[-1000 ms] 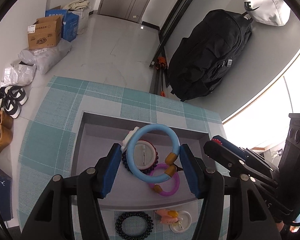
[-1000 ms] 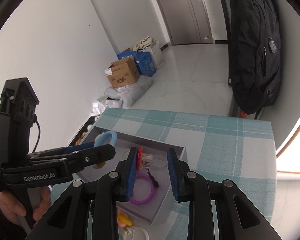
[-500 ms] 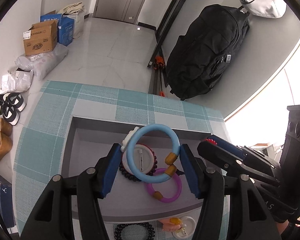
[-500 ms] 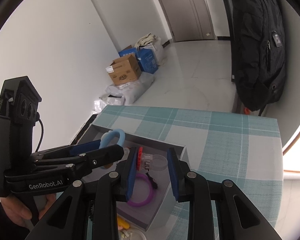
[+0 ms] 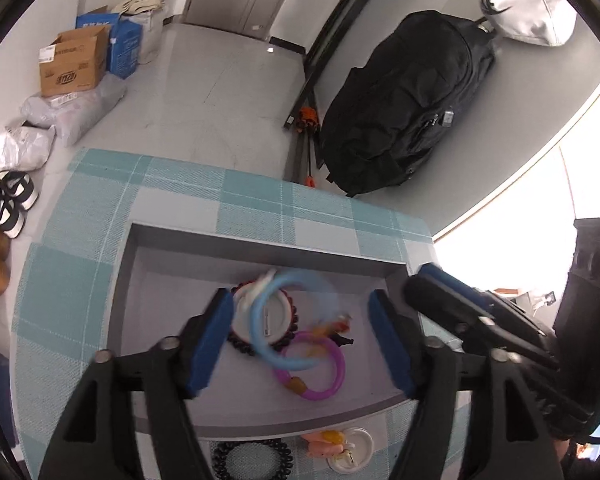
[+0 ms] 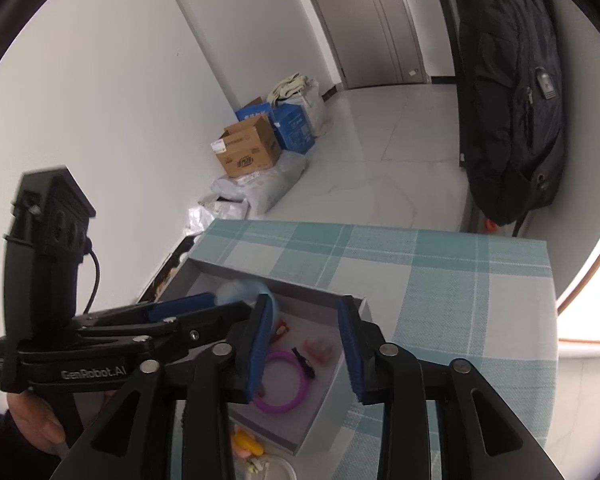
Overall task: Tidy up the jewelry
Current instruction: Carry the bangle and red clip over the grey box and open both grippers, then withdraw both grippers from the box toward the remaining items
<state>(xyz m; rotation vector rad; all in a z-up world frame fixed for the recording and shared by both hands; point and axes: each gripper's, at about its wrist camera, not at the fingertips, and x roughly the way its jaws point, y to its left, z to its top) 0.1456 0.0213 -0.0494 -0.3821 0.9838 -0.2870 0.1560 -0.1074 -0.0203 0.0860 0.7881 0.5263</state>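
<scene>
A grey tray [image 5: 260,240] sits on the checked cloth. My left gripper [image 5: 300,294] hangs over it with its jaws opening. The light-blue bracelet [image 5: 256,328] is blurred between the pads, touching neither, above a dark bead bracelet [image 5: 240,346] and a purple bracelet [image 5: 332,384]. My right gripper [image 6: 305,302] is over the tray's right end [image 6: 328,400], jaws opening too. A blurred pinkish-clear piece [image 6: 318,348] and a red bit [image 6: 282,326] lie below its pads, free of them. In the right wrist view the left gripper [image 6: 220,300] shows beside the blue bracelet [image 6: 240,290] and purple bracelet [image 6: 278,410].
In front of the tray lie a black bead bracelet [image 5: 252,458], a pink-and-yellow trinket [image 5: 324,440] and a white disc [image 5: 352,454]. A black backpack [image 5: 404,104] leans on the wall beyond the table. Boxes [image 5: 72,64] and shoes [image 5: 8,204] are on the floor at left.
Both grippers' jaws have spread. The blue bracelet has slipped out of the left pads and is dropping, blurred. The red-and-clear piece has left the right pads and is down in the tray.
</scene>
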